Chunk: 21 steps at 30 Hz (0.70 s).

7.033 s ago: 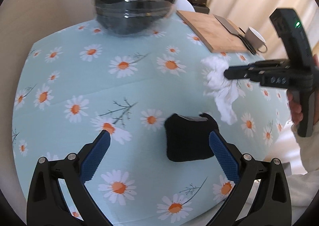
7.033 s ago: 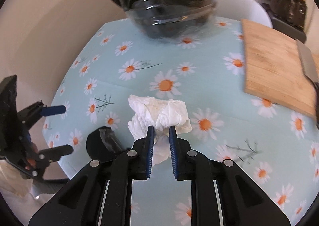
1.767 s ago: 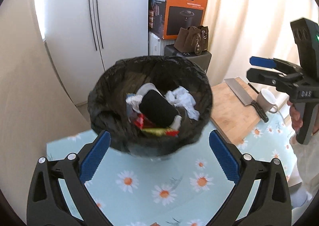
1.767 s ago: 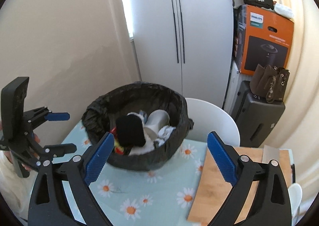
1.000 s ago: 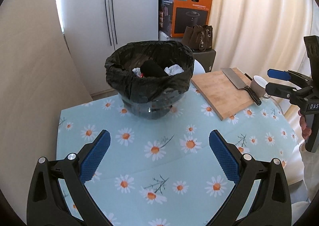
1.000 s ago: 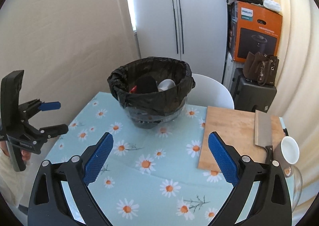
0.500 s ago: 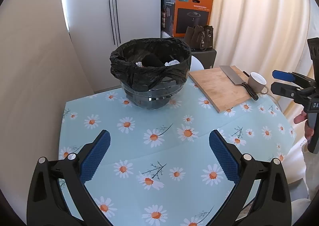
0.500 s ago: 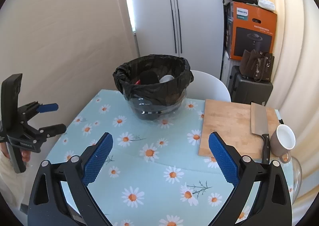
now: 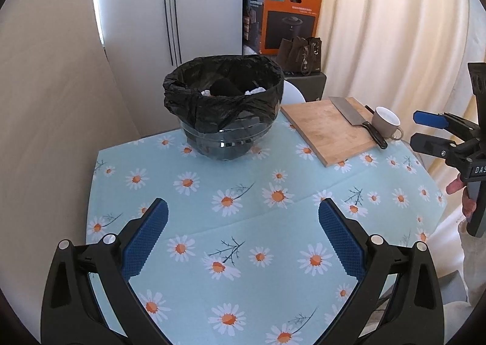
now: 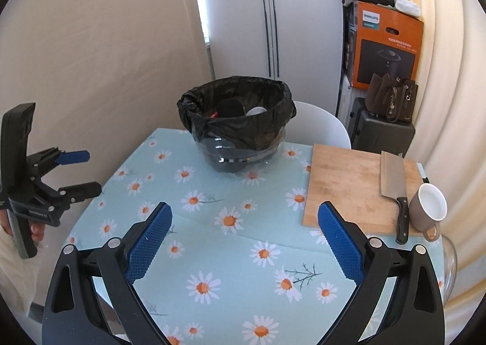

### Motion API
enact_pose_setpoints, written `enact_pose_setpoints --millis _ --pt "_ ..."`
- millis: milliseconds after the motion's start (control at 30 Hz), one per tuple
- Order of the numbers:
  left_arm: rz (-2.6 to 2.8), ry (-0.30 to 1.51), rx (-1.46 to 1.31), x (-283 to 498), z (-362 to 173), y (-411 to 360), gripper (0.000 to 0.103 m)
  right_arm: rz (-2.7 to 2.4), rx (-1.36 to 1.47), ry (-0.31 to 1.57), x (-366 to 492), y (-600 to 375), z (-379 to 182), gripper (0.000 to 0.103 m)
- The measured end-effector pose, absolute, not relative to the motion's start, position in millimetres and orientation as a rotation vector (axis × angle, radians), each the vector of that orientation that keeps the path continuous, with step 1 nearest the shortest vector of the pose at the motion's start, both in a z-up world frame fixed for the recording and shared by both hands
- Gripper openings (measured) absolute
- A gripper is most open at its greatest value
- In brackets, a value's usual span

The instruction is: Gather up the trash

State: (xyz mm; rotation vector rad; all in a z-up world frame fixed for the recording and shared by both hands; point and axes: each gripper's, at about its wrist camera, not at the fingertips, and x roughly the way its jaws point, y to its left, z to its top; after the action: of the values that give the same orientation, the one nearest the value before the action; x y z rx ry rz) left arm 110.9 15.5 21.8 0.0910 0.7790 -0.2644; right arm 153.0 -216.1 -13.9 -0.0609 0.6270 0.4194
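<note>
A clear bin lined with a black bag (image 9: pixel 223 108) stands at the far side of the daisy tablecloth (image 9: pixel 243 223). Inside it I see a black item and white crumpled paper (image 9: pixel 226 88). The bin also shows in the right wrist view (image 10: pixel 237 123). My left gripper (image 9: pixel 243 232) is open and empty, held above the near side of the table. My right gripper (image 10: pixel 244 232) is open and empty too. Each gripper shows in the other's view, the right one (image 9: pixel 428 132) at the right edge, the left one (image 10: pixel 76 173) at the left edge.
A wooden cutting board (image 10: pixel 349 184) with a cleaver (image 10: pixel 393 184) lies at the table's right. A brown mug (image 10: pixel 428 208) stands beside it. A white chair (image 10: pixel 319 126), an orange box (image 10: pixel 385 47), a handbag and a cupboard stand behind the table.
Both grippers dropped a black item and white paper into the bin, then pulled back and up from it. The bin now looks smaller and farther away.
</note>
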Motion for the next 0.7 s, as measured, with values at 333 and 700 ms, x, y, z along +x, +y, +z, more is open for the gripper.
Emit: enact_pose_setpoints --millis 333,700 --pt "-0.256 0.779 0.11 104.6 20.9 11.0 0.097 0.411 -0.071 0.638 149.3 -215.8 -17.0 0.093" --pt "-0.257 0.804 0.096 110.3 16.0 14.5 0.097 0.419 -0.062 0.644 155.6 -212.1 -15.3 0.093"
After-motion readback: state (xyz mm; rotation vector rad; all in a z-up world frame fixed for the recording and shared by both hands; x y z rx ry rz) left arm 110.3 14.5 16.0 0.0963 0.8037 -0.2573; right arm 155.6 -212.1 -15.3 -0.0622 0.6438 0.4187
